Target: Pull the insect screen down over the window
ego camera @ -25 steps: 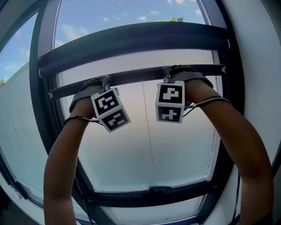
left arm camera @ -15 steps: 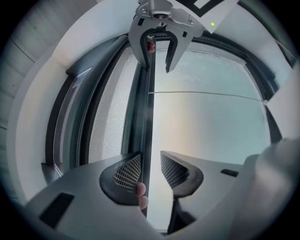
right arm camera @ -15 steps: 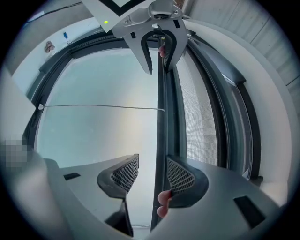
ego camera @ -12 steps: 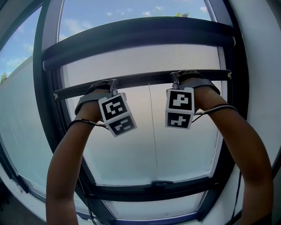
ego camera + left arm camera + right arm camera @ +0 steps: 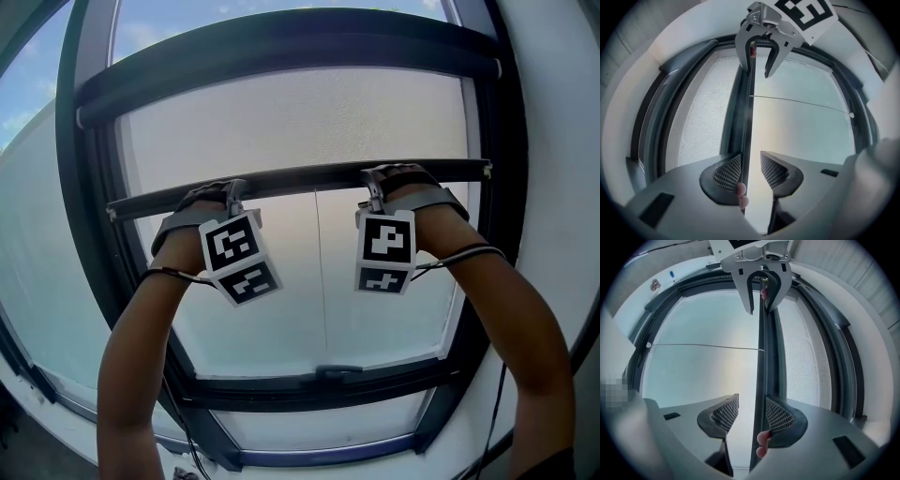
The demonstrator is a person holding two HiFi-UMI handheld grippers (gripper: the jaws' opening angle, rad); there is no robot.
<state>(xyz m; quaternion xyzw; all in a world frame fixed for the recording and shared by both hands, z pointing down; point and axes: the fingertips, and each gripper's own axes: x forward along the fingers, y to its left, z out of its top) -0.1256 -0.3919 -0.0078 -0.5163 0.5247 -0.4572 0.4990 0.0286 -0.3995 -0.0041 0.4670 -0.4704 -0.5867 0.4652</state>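
Observation:
The dark pull bar (image 5: pixel 300 178) of the insect screen runs across the window, with grey mesh (image 5: pixel 300 122) stretched between it and the roller housing (image 5: pixel 281 52) above. My left gripper (image 5: pixel 232 197) and right gripper (image 5: pixel 375 190) both hook over the bar from below. In the left gripper view the bar (image 5: pixel 746 126) lies against one pad of the left gripper (image 5: pixel 750 171), the other pad stands apart, and a fingertip (image 5: pixel 740 190) presses on the bar. The right gripper (image 5: pixel 752 416) straddles the bar (image 5: pixel 761 380) the same way. Both stand open.
A thin pull cord (image 5: pixel 320 281) hangs from the bar's middle toward the lower window frame (image 5: pixel 281 389) and its handle (image 5: pixel 337 373). Dark side frames (image 5: pixel 89 216) flank the opening. White wall (image 5: pixel 553 141) lies at the right.
The bar has come down with both grippers on it, and more mesh shows below the roller housing.

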